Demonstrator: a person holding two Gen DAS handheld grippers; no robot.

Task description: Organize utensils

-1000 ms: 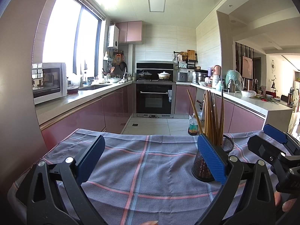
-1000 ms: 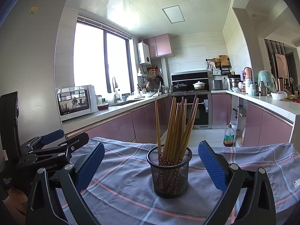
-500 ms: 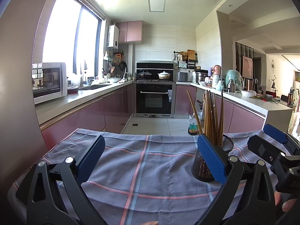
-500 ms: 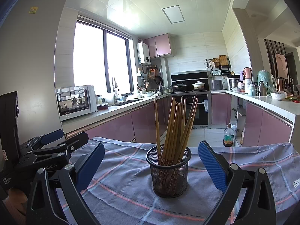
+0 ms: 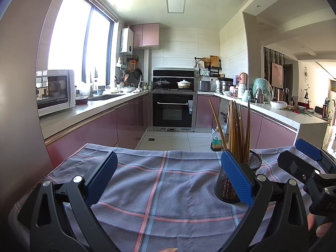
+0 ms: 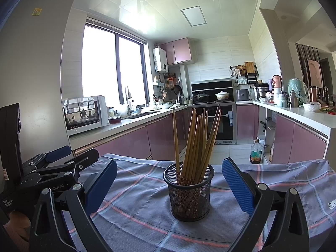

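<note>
A kitchen with pink cabinets, seen from two handheld grippers held low over a counter covered by a plaid cloth point(image 6: 147, 216) in grey-blue with pink and blue lines.

A black mesh holder point(image 6: 190, 193) stands upright on the cloth, well filled with wooden chopsticks point(image 6: 197, 138) that fan out above its rim. From the right wrist view, the holder sits centred between the two blue-padded arms of the right gripper point(image 6: 169, 187), whose jaws are spread wide and do not touch it.

From the left wrist view, the left gripper point(image 5: 169, 178) also has its jaws wide apart, with only bare cloth between them. The holder point(image 5: 254, 161) stands to its right, partly hidden behind the gripper's right pad; whether the pad touches it is hard to tell. The right gripper shows at the far right edge there, with fingertips of a hand point(image 5: 317, 226) beneath it.

Behind the counter are a microwave point(image 6: 85, 113), a black oven point(image 5: 173, 110) and a bottle point(image 6: 256, 152) on the floor.
</note>
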